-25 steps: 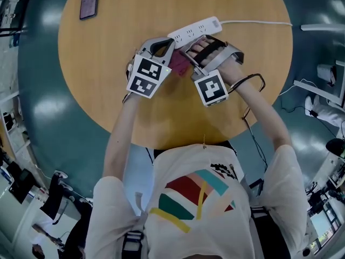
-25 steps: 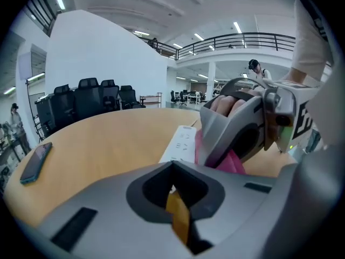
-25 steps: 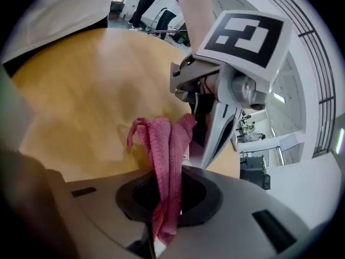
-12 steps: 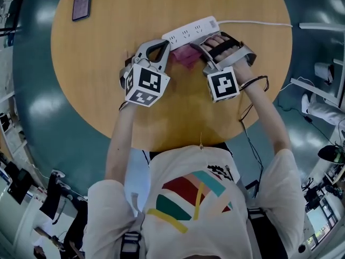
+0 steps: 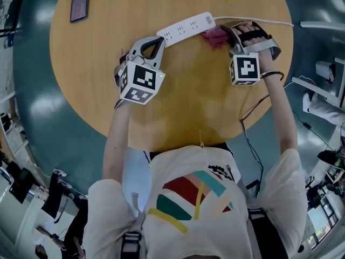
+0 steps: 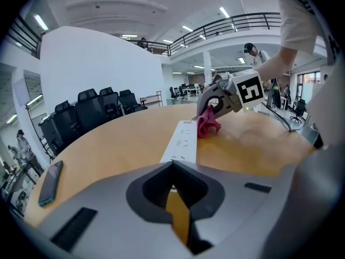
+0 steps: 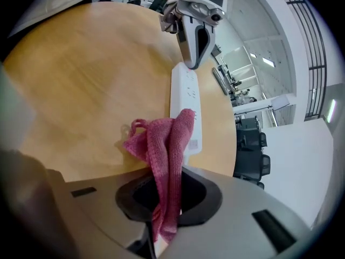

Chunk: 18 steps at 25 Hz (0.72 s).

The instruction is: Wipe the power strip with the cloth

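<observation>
A white power strip [image 5: 186,28] lies slantwise on the far part of the round wooden table [image 5: 178,101]. My left gripper [image 5: 160,39] is shut with nothing in it, its tips at the strip's left end [image 6: 182,142]. My right gripper [image 5: 229,33] is shut on a pink cloth [image 5: 215,36], which hangs bunched from the jaws beside the strip's right end. In the right gripper view the cloth [image 7: 164,144] droops in front of the strip [image 7: 186,99], with the left gripper [image 7: 195,42] at its far end. From the left gripper view the cloth [image 6: 207,124] touches the strip's far end.
A dark phone [image 5: 79,1] lies at the table's far left edge. The strip's white cable [image 5: 259,21] runs off the table to the right. A black cord hangs at the right wrist. Office chairs and desks stand well beyond the table.
My right gripper has carried the pink cloth rightward along the strip, from its middle to its right end. The left gripper has stayed at the strip's left end.
</observation>
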### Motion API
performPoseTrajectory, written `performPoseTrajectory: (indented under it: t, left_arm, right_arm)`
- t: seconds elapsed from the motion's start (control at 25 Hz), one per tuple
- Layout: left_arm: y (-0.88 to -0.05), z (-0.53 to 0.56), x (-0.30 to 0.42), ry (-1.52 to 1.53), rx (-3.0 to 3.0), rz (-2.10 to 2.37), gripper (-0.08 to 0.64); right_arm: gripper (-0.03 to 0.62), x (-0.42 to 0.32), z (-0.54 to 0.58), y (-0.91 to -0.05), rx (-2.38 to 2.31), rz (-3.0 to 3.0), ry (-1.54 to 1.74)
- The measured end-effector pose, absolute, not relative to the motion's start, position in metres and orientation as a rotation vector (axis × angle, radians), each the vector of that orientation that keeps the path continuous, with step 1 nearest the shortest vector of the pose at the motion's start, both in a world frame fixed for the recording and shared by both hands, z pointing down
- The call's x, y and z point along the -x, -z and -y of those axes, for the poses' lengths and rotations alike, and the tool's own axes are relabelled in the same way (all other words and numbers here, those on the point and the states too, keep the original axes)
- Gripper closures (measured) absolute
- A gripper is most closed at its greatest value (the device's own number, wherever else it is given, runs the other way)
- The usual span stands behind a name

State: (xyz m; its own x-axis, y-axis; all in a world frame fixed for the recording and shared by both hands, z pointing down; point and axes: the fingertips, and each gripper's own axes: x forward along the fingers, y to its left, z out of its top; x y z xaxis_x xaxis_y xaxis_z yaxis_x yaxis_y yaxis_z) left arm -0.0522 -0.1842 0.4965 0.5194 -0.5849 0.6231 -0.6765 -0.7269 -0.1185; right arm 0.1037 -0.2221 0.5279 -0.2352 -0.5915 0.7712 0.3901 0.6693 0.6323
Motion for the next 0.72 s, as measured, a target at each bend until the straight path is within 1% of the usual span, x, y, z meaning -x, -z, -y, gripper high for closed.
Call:
performPoseTrajectory:
  t: [0.2,0.44,0.56,0.72]
  left_arm:
    - [-0.501,0.188,0.055,-0.965,-2.591,1.115,0.518]
    - [-0.499,0.200,0.067,-0.947,-2.568,1.181,0.518]
    - [-0.499,0.201,0.067,-0.950,-2.558,1.213,0.518]
    - [-0.504,0.202,0.071,-0.898,-2.514,1.253,0.518]
  right_arm:
    - [0.553,-0.095,0.219,-0.515,-0.194,1.680,0.849]
    - [0.553,-0.041,0.235,-0.458,-0.216,2.011,0.681]
    - [0.552,0.002,0.253,-0.443,-0.077,2.107,0.599]
    - [0.553,0.064,0.262,-0.465,0.211,2.105,0.460]
